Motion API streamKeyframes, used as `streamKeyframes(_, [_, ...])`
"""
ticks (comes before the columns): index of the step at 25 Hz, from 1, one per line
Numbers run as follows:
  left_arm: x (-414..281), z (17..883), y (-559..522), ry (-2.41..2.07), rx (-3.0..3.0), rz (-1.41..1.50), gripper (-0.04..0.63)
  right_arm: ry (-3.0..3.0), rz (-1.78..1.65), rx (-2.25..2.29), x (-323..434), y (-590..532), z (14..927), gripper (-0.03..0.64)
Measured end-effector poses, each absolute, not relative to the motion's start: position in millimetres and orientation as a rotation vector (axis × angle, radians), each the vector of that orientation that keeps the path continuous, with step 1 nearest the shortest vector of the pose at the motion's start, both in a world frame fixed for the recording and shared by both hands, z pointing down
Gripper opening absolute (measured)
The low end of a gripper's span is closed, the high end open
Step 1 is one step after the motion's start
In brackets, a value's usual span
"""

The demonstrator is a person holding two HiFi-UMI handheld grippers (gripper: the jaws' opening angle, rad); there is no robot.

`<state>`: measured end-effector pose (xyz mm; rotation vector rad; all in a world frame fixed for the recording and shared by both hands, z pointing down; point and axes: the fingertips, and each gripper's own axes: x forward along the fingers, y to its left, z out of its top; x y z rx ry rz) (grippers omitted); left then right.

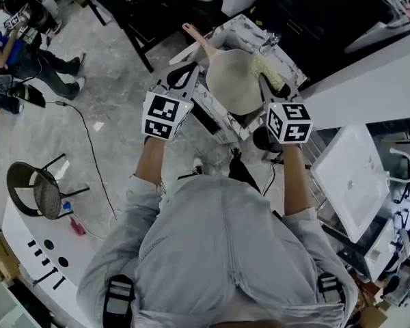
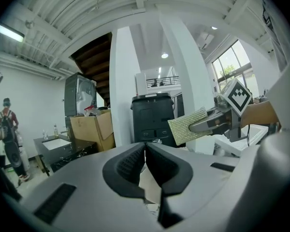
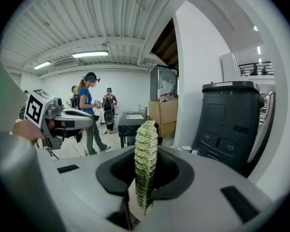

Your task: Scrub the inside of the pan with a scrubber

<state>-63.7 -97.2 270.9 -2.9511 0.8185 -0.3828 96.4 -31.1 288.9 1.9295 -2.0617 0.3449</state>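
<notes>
**Stock at the Pan: Two Grippers, One Scrubber**

Grippers, two, both mine.
- The left gripper [image 2: 145,149] has its jaws together at the tips, with nothing that I can make out gripped between them.
- The right gripper [image 3: 146,159] has its jaws clamped on the scrubber [image 3: 146,132]. It stands on edge between the pads and sticks out past the tips.

Scrubber, one: a thin, yellow-green, coarse sheet.

Pan, one. The pan [image 1: 232,80] is pale and round and lies between my two grippers over the table [image 1: 246,27]. Its one handle [image 1: 198,39] points away from me, to the left. The scrubber sits at the pan's right rim. I cannot tell whether it touches.

Table, one, with a marbled top.

Arms, two. Both forearms reach forward from my chest, about parallel. The left gripper is beside the pan's left rim near the handle's root, and the right gripper is beside the right rim. Both grippers point outward into the room.

People [image 3: 89,112], three, standing well apart from me in the right gripper view.
</notes>
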Motion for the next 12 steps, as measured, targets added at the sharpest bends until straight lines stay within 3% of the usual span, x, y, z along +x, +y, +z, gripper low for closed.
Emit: streamKeyframes(12, [-22,317,-134,1.069,-2.957,-0.51,0.025,-2.162,0.421,1.725,149,-100,340,0.084])
